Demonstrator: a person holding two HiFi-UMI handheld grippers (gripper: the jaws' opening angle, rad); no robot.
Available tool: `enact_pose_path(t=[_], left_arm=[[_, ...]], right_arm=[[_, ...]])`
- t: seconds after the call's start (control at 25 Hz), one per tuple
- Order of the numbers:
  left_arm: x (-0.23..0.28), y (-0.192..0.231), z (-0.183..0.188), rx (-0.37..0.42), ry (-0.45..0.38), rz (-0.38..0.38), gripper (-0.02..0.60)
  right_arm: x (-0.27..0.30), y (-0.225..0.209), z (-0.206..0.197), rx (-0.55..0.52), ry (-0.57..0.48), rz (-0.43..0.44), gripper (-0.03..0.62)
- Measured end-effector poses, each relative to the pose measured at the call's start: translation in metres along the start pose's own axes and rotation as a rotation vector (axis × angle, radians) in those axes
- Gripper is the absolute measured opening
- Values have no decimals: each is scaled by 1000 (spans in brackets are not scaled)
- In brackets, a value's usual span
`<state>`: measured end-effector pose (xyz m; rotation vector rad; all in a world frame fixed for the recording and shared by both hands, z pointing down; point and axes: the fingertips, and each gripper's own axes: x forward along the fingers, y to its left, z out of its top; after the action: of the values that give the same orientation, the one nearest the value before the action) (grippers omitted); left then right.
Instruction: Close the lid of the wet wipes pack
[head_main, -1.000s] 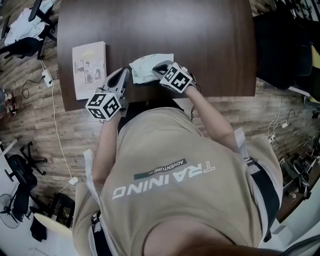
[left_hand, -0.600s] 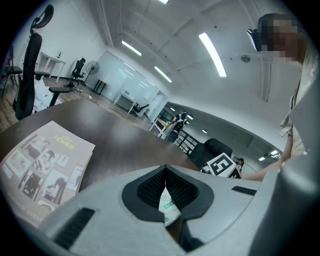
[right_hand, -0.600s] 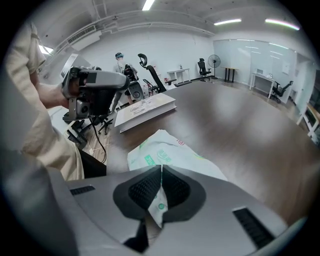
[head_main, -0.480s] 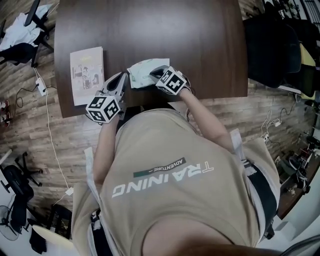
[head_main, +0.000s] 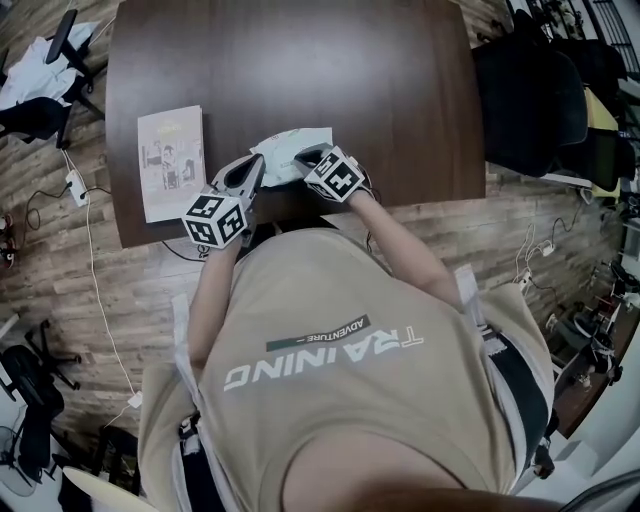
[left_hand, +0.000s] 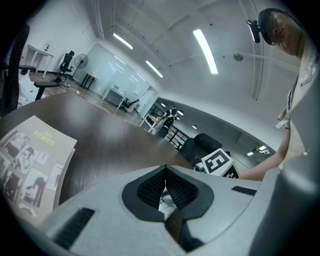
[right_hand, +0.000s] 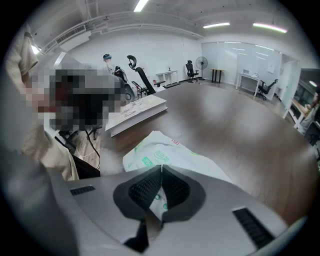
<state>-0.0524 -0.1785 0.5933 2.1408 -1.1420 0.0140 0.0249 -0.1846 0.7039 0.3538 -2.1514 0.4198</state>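
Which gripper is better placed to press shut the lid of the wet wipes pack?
Probably the right. The right gripper, jaws shut, points down at the wet wipes pack just beyond its tips. The left gripper, also shut, sits at the pack's left edge, aimed more level.

open-plan office, identified by a large dark counter (head_main: 300, 60) on wood-pattern flooring (head_main: 60, 270), swivel office chairs (right_hand: 190, 68), white desks (right_hand: 248, 77), a glass partition wall (right_hand: 235, 55), a pedestal fan (right_hand: 201, 62), ceiling strip lights (left_hand: 205, 50) and a floor power strip (head_main: 72, 182).
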Motion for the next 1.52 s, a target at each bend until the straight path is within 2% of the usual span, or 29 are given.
enact_pose_path(t=[0.24,0.36,0.48,0.72,1.04,1.2,1.36,1.52], left_arm=[[-2,-9,13,39,-5,-19,5],[-9,-3,27,60,-27,-4,5],[-18,5,37,48,-66,25,5],[-20,8,60,69,-90,51,5],[-30,8,65,99,-82,74,5],[-29,3,71,126,-75,57,5],[-32,-2,82,165,-84,57,5],[-33,-3,97,173,-110,73,5]], right_arm=[[-15,-1,9,97,-80,-11,14],[-27,-2,21,85,-116,-19,14],[-42,-3,31,80,-156,-13,14],[-77,-25,71,133,-323,-7,14],[-118,-32,104,118,-551,-107,14],[-148,-45,122,98,-676,-224,14],[-168,-57,133,123,-738,-265,14],[-187,-63,147,97,-786,-318,14]])
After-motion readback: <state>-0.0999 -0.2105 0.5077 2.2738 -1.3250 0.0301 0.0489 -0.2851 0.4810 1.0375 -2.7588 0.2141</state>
